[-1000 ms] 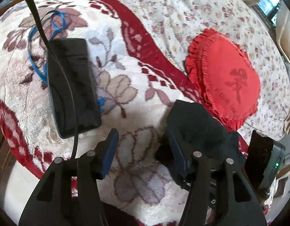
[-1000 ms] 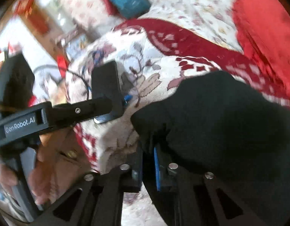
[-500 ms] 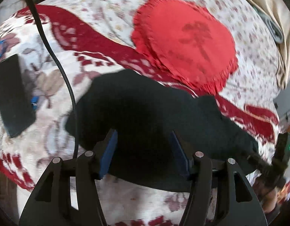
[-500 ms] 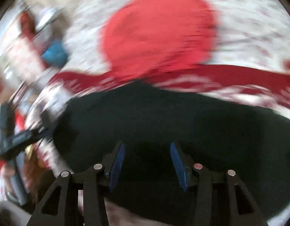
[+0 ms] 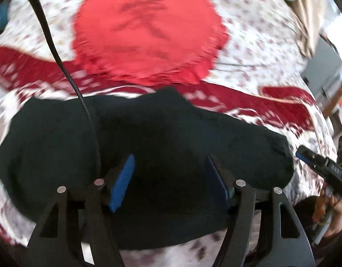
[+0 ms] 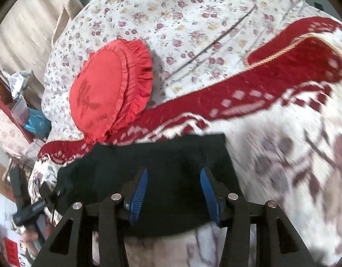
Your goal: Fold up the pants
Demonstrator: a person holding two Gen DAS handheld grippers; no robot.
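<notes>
The black pants (image 5: 162, 142) lie in a folded heap on the red-and-white flowered blanket (image 5: 282, 111); they also show in the right wrist view (image 6: 171, 160). My left gripper (image 5: 171, 166) is open and empty, its blue pads just above the pants' near part. My right gripper (image 6: 174, 178) is open and empty over the pants' right end. The right gripper also shows at the right edge of the left wrist view (image 5: 319, 164). The left gripper shows at the lower left of the right wrist view (image 6: 33, 209).
A red frilled heart-shaped cushion (image 6: 111, 89) lies behind the pants on a white floral sheet (image 6: 193, 22). A black cable (image 5: 59, 55) hangs across the left wrist view. Clutter and a blue bag (image 6: 37, 122) sit off the bed's left side.
My right gripper has opened and let go of the pants. Both grippers have swung over the pants, which now lie spread on the blanket. The black tablet has left view.
</notes>
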